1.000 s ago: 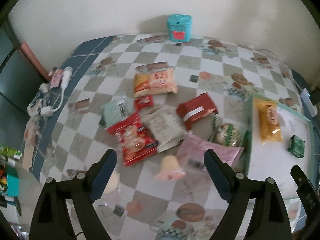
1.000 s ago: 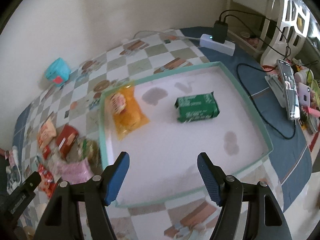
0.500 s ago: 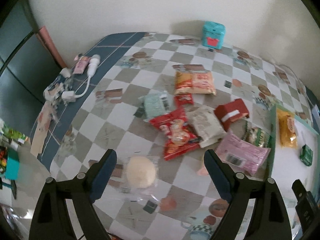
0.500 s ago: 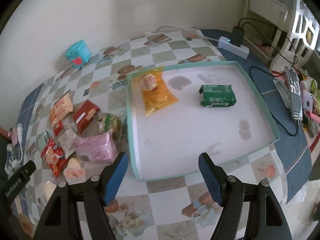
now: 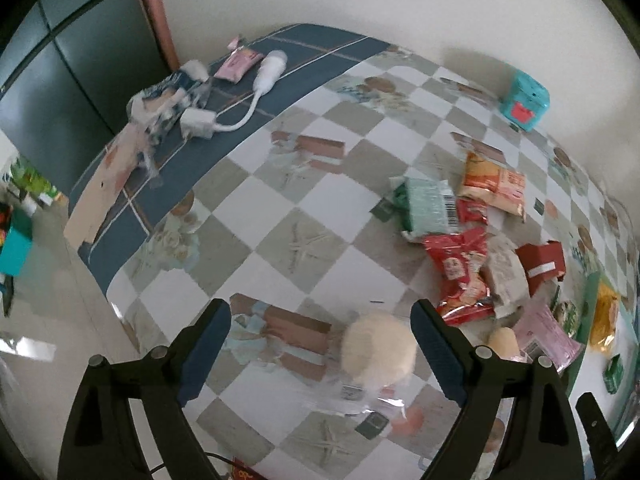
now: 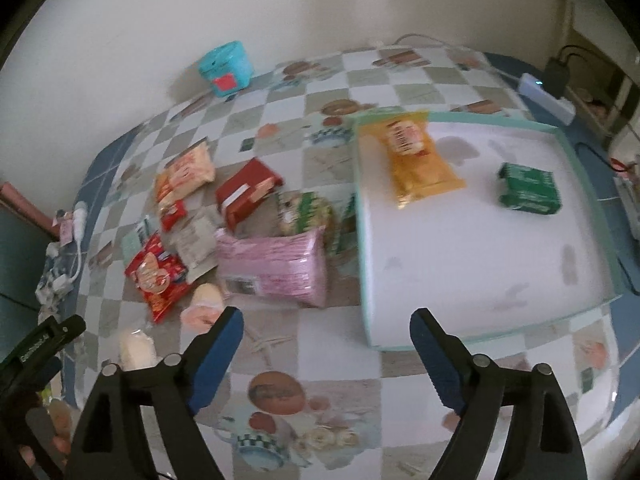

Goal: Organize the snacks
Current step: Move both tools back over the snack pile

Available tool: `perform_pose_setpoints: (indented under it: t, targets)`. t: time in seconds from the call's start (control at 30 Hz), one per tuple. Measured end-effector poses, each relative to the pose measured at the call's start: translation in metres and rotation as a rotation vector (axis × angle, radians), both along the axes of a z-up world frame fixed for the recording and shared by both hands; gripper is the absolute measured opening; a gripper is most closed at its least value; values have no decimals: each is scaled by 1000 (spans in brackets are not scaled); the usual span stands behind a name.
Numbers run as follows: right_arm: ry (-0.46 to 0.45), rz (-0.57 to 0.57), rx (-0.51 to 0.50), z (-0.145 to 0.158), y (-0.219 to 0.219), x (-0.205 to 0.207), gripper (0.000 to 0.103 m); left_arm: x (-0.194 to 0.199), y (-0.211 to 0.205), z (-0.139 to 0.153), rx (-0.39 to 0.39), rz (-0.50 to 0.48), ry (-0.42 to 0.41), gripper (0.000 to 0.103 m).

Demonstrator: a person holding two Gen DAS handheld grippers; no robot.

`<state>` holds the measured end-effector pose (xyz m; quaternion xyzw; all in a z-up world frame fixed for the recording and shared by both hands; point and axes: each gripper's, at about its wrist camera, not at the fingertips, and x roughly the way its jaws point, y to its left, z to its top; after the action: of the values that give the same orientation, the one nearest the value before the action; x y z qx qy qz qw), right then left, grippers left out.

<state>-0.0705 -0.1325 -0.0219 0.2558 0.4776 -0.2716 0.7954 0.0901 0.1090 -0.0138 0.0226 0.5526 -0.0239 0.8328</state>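
Several snack packs lie in a heap on the checkered table: a pink pack (image 6: 276, 270), a red box (image 6: 246, 192), a red pouch (image 6: 158, 276) and an orange-white bag (image 6: 184, 174). A white tray (image 6: 480, 272) with a teal rim holds a yellow pack (image 6: 416, 160) and a green pack (image 6: 528, 188). My left gripper (image 5: 320, 354) is open above the table, with a clear-wrapped cream bun (image 5: 378, 350) just inside its right finger. My right gripper (image 6: 326, 354) is open and empty, near the tray's front left corner.
A teal tin (image 6: 226, 68) stands at the wall. A white charger with cable (image 5: 224, 120) and wrappers lie on the blue cloth at the table's left edge. A power strip (image 6: 546, 96) and cables lie right of the tray. A small peach bun (image 6: 204, 304) lies by the heap.
Both views have swung left. The cream bun now sits close to my left gripper's right finger. My right gripper has moved from over the tray to the table before the heap.
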Motion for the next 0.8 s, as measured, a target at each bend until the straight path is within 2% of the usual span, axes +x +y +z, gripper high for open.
perform_pose_setpoints:
  t: [0.3, 0.4, 0.8]
  targets:
    - [-21, 107, 82, -18, 23, 26, 90, 6, 14, -11, -45, 24, 37, 92]
    - [-10, 128, 77, -24, 29, 32, 97, 7, 12, -13, -56, 10, 49, 92]
    - [33, 155, 129, -49, 35, 51, 97, 5, -9, -35, -75, -71, 126, 92]
